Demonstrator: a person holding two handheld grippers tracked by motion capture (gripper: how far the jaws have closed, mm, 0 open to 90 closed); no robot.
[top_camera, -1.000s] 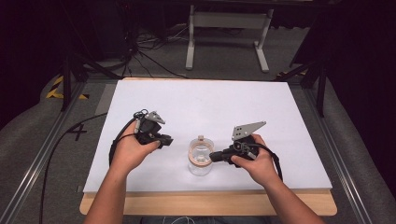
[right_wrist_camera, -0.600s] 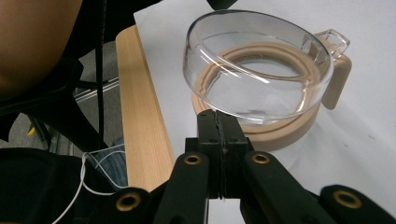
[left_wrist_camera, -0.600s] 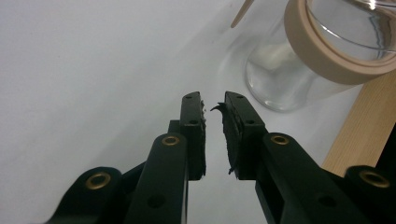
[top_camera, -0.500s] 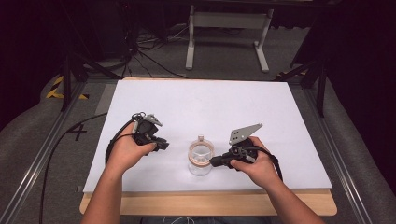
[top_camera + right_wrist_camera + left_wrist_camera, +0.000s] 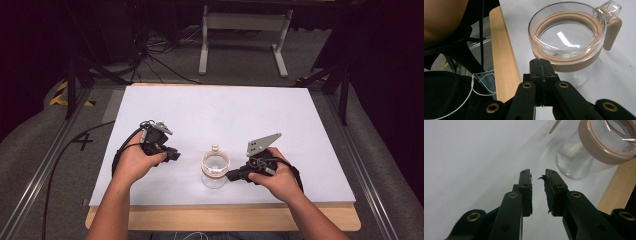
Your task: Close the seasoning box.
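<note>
While my two hands sit low at the near side of the white tabletop [image 5: 280, 115], the clear glass jar with a tan band round its mouth and a tan hinged tab [image 5: 215, 170] stands upright between them, close to the pale wooden front edge [image 5: 225, 217]. My right gripper [image 5: 234, 175] has its jaws pressed together on nothing, tips just beside the jar's banded rim; I judge I have it there to nudge or steady the jar, since a pinched tip cannot take hold. In the right gripper view the jar [image 5: 569, 37] looks empty. My left gripper [image 5: 175, 155] hangs off to the jar's other side, apart from it, jaws parted by a narrow gap and empty, pointed toward the glass [image 5: 596, 147], probably waiting to come in. Compared with a second ago, both hands have drifted slightly nearer the front edge; the jar has not moved
</note>
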